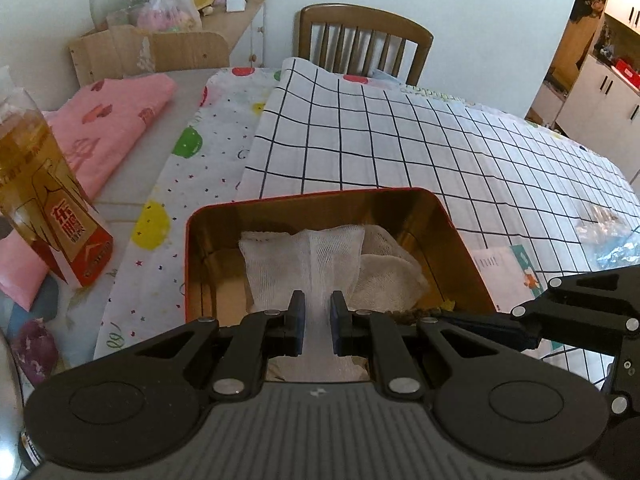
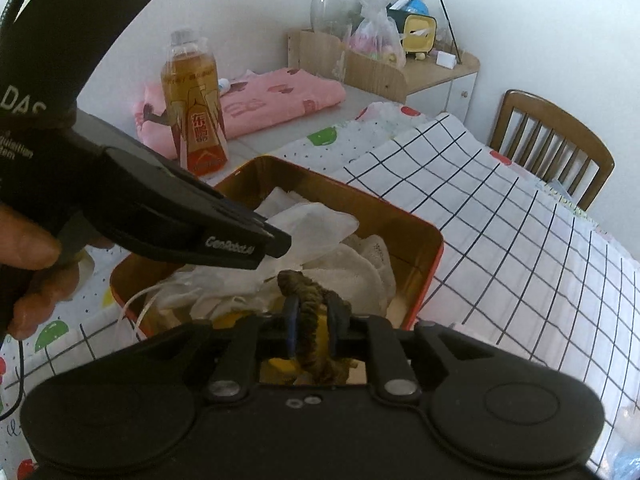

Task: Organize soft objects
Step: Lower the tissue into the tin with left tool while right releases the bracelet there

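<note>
A red tin (image 1: 442, 216) with a gold inside stands on the checked cloth and holds several white soft cloths. My left gripper (image 1: 318, 310) is shut on a white mesh cloth (image 1: 320, 256) that hangs down into the tin. In the right wrist view the left gripper (image 2: 280, 242) reaches over the tin (image 2: 434, 248) with the mesh cloth (image 2: 320, 222) at its tip. My right gripper (image 2: 314, 318) hovers at the tin's near edge. An olive-brown scrunchie (image 2: 310, 340) lies loosely between its fingers, with a gap on one side. In the left wrist view the right gripper (image 1: 486, 324) comes in from the right.
A tea bottle (image 1: 44, 184) stands left of the tin. A folded pink cloth (image 1: 116, 120) lies behind it. The black-checked white cloth (image 1: 400, 140) covers the table. A wooden chair (image 1: 360, 36) stands at the far side, beside a cluttered cabinet (image 1: 240, 12). A person's hand (image 2: 28, 248) holds the left gripper.
</note>
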`<state>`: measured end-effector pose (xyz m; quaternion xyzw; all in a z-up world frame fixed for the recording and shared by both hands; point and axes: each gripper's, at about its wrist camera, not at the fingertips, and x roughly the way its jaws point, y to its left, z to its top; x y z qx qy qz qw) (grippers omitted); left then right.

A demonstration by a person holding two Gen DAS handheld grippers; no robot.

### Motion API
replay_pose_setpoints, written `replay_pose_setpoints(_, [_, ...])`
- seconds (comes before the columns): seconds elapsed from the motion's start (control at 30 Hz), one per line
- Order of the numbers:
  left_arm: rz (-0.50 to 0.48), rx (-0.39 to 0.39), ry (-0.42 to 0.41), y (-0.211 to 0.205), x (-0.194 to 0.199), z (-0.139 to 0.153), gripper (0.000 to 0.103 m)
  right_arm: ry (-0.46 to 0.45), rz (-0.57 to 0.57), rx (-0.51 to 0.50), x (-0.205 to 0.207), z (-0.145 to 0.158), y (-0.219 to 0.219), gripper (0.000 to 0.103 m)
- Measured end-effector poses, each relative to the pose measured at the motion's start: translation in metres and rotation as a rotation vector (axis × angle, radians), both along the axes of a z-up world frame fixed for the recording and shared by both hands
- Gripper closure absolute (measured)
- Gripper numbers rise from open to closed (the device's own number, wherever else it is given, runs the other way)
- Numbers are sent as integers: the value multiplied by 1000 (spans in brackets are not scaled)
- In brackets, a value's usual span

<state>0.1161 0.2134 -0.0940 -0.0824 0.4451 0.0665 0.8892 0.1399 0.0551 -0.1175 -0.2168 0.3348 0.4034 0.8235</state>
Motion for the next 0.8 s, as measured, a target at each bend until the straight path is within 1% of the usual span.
replay_pose_setpoints(0.07, [0,-2,5,-1,1,-1,90,14,-2,0,1,0,-1,82])
replay_pose_setpoints(0.17, [2,0,13,-2,1,-1,87,25,-4,1,0,-1,-2,71])
replay_pose_setpoints(0.2, [1,-1,12,-3,0,0,84,27,-4,4,0,-1,-3,67])
replay_pose_setpoints(0.23, [2,-1,10,-4,0,1,80,27,-6,9,0,1,-4,66])
replay_pose_setpoints(0.33, [5,4,9,-6,-2,2,73,36,-6,21,-1,3,-8,62])
replay_pose_setpoints(0.5, [4,13,7,-9,-4,5,73,34,-1,38,-6,8,-15,54])
replay_pose_setpoints(0.73, [17,26,-13,-13,-13,13,72,37,-13,75,-8,17,-26,51])
replay_pose_setpoints(0.8, [17,31,-23,-15,-17,16,72,31,-11,86,-9,21,-30,47])
